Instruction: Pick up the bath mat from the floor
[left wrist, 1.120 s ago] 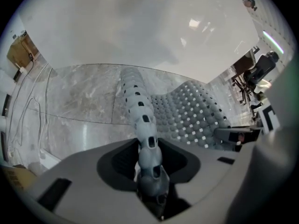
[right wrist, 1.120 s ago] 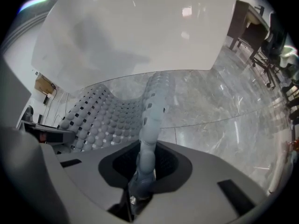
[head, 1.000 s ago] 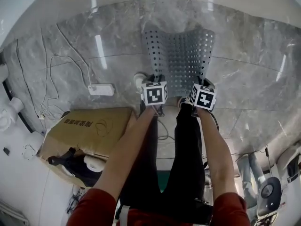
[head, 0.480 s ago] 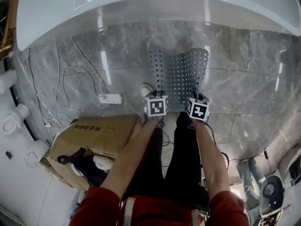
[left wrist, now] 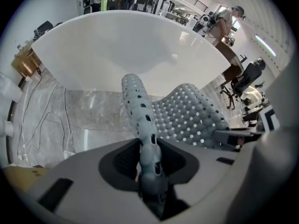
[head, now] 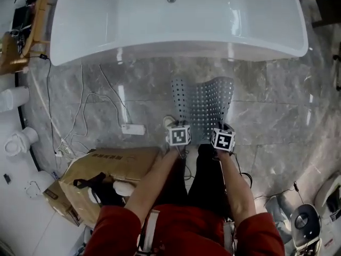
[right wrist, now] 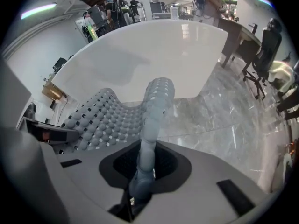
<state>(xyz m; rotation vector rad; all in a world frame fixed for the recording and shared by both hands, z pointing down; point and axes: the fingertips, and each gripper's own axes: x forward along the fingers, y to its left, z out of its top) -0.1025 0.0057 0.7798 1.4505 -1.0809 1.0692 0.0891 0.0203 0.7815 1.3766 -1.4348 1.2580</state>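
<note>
A grey perforated bath mat (head: 203,106) hangs by its near edge from both grippers, sagging in the middle above the marble floor. My left gripper (head: 179,136) is shut on the mat's left near corner, and in the left gripper view the mat (left wrist: 187,118) rises as a folded ridge out of that gripper (left wrist: 150,171). My right gripper (head: 222,140) is shut on the right near corner. In the right gripper view the mat (right wrist: 100,120) stands pinched in the right gripper (right wrist: 142,171). Both point steeply down, side by side.
A white bathtub (head: 176,20) lies just beyond the mat. A power strip (head: 133,129) with loose cables lies on the floor to the left. A cardboard box (head: 106,167) sits near left, by the person's legs. A grey device (head: 303,217) stands at the bottom right.
Both grippers have risen together with the mat, which now hangs higher off the floor. The view has pulled back, and the whole bathtub has come into sight.
</note>
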